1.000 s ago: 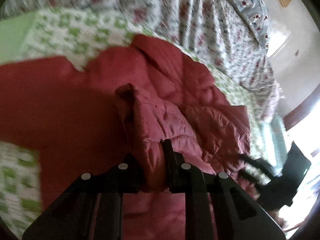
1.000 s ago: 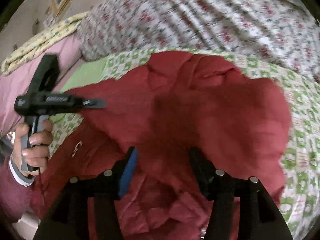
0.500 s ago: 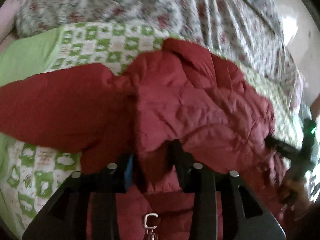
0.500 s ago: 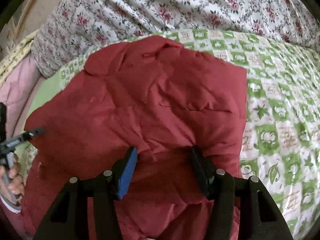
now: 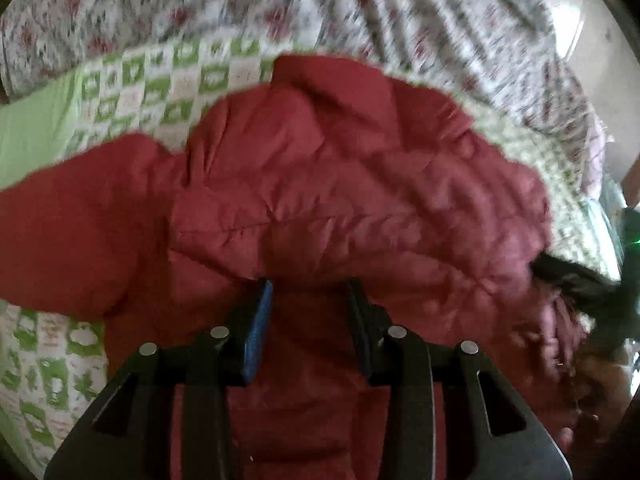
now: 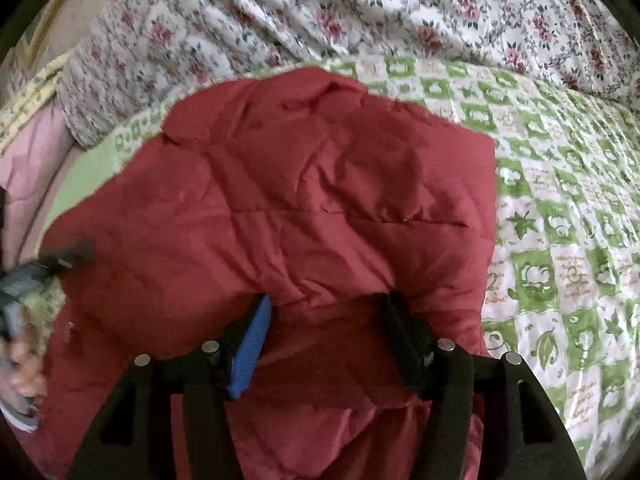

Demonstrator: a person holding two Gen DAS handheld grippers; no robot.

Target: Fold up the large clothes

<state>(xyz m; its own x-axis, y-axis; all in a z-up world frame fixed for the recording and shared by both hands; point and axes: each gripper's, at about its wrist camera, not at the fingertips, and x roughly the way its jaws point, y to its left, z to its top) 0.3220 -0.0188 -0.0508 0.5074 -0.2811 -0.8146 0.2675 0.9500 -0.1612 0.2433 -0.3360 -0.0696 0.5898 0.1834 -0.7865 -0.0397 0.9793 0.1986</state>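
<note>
Red quilted jacket [image 6: 312,208] lies spread over the bed, on the green-and-white checked cover [image 6: 560,248], and we see it from both wrist cameras. Its collar end reaches toward the far edge of the bed, where the floral quilt [image 6: 360,12] is bunched up along the back. A folded-over layer of the jacket sits on top of the rest, its near fold running straight across in front of both tools.

Our left tongs [image 5: 310,292] stand partly open above the jacket. The blue pad and the black finger sit at either side of a strip of red fabric just below that fold, and we see no pinch: the pads do not press on the cloth. This view is blurred, so finer detail of the fabric is lost.

Our right tongs [image 6: 326,308] are wider apart and their jaws are opening. Red fabric lies between the fingers, but the pads stand clear of it and nothing is gripped. The jacket's right edge stops just short of open checked cover toward the bed's right side.

At the left edge of the right wrist view we make out a blurred hand [image 6: 24,376] holding the other tool, beside the jacket's left part.
</note>
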